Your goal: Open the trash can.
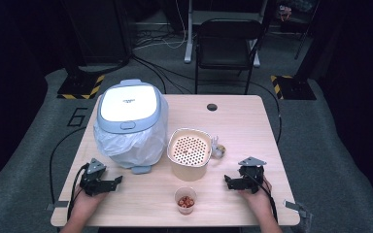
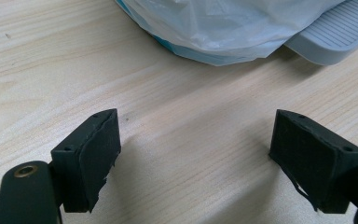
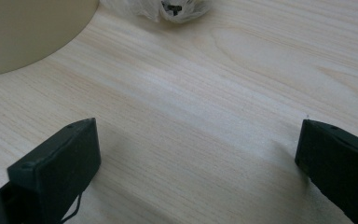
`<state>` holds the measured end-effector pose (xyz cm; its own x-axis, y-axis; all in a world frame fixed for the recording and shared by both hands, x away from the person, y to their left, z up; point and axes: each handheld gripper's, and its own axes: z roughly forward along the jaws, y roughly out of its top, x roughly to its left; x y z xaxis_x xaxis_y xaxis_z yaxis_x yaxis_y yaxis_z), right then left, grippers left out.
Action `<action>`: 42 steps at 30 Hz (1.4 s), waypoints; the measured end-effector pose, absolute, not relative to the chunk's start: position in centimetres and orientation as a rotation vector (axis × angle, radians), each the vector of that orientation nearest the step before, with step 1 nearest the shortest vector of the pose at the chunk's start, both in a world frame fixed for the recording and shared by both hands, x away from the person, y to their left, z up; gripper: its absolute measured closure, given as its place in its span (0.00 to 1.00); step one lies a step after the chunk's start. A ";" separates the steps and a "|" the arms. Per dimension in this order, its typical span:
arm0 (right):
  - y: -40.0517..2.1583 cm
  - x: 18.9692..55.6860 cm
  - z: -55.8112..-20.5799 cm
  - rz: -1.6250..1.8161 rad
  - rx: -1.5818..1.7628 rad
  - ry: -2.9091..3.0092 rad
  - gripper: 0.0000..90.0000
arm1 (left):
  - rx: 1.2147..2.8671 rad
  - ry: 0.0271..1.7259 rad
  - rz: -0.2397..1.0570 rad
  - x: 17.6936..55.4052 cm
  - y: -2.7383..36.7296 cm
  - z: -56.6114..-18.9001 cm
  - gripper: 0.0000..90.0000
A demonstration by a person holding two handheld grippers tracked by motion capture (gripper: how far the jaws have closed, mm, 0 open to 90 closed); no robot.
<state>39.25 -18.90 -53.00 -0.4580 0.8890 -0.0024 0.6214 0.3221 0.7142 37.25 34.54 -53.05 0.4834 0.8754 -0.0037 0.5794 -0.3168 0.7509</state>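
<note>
Sitting near the table's [image 1: 252,121] front edge, the small cup of red bits [image 1: 185,199] is between both grippers. From the cup, the right gripper [image 1: 230,182] is at about two o'clock and a bit nearer; the left gripper [image 1: 114,182] is at ten. Both have jaws wide apart, holding nothing. The cream strainer pot [image 1: 189,153] stands at twelve, the bin [image 1: 128,121] past it.

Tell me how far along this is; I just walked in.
Nothing looks done yet. The cup holds its red bits, the strainer pot looks empty, and the bin lid is shut. Left gripper and right gripper rest open on the table, holding nothing. All handling remains.
</note>
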 end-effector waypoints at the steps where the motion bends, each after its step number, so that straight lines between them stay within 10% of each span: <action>1: -18.9 39.3 -53.0 0.921 1.338 2.199 0.00 | 2.025 1.199 0.537 37.3 34.5 -53.0 0.18; 31: -18.9 39.0 -53.0 0.916 1.332 2.196 0.00 | 2.022 1.204 0.539 37.0 34.6 -52.9 0.25; 42: -18.9 39.0 -53.0 0.915 1.338 2.196 0.00 | 2.091 1.107 0.567 36.0 33.2 -50.9 0.65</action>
<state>38.97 -18.90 -53.00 -0.4559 0.8900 -0.0075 0.6215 0.3244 0.7131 36.04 33.23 -50.92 0.5402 0.8397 0.0566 0.5363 -0.3953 0.7457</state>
